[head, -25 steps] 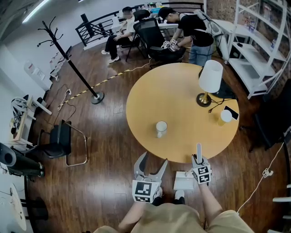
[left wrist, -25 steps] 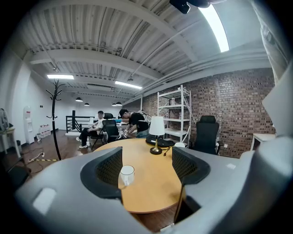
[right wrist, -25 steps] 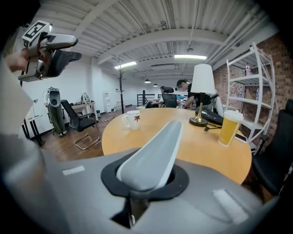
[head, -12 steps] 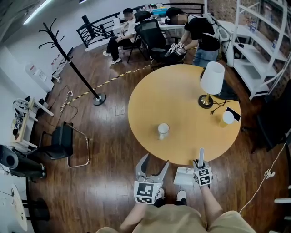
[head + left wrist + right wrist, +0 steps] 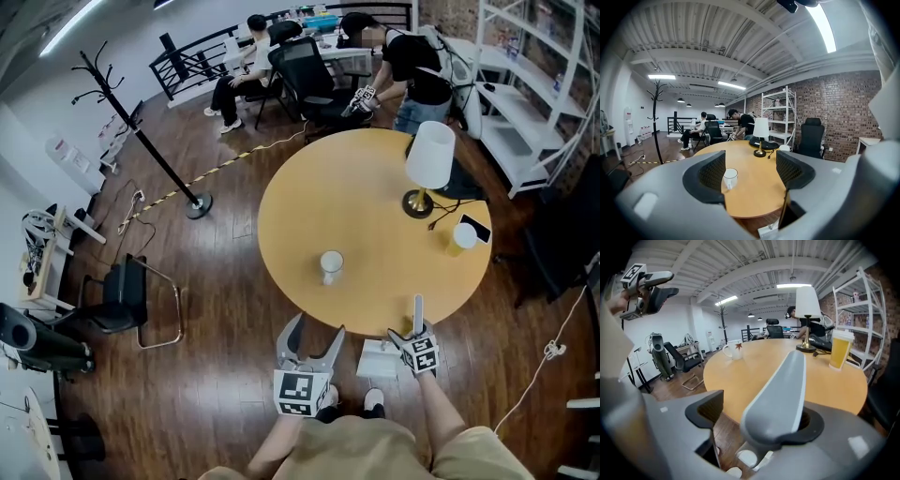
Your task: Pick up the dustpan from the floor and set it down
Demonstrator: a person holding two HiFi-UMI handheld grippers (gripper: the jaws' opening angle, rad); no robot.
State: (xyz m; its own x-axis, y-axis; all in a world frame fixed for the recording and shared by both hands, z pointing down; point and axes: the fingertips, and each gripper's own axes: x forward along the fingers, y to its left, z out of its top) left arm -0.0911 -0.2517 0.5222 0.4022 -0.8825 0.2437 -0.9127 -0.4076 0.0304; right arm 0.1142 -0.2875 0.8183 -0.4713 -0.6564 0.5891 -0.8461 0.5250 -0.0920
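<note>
The dustpan's white pan (image 5: 379, 360) rests on the wood floor just in front of my feet, under the round table's near edge. Its grey handle (image 5: 418, 310) rises past my right gripper (image 5: 413, 338). In the right gripper view the handle (image 5: 783, 385) lies between the jaws, which are opening: it leans on the right jaw and the dark left pad (image 5: 707, 409) stands apart from it. My left gripper (image 5: 312, 341) hovers open and empty to the left, also seen wide apart in the left gripper view (image 5: 750, 176).
The round wooden table (image 5: 375, 202) carries a mug (image 5: 331, 265), a lamp (image 5: 428, 167), a yellow drink (image 5: 461, 239) and a phone (image 5: 472, 229). A black chair (image 5: 127, 295) and coat stand (image 5: 141, 141) stand left, shelves (image 5: 525, 103) right, people (image 5: 403, 61) at the back.
My right gripper has sunk slightly toward the floor with the dustpan handle. The left gripper has kept its place.
</note>
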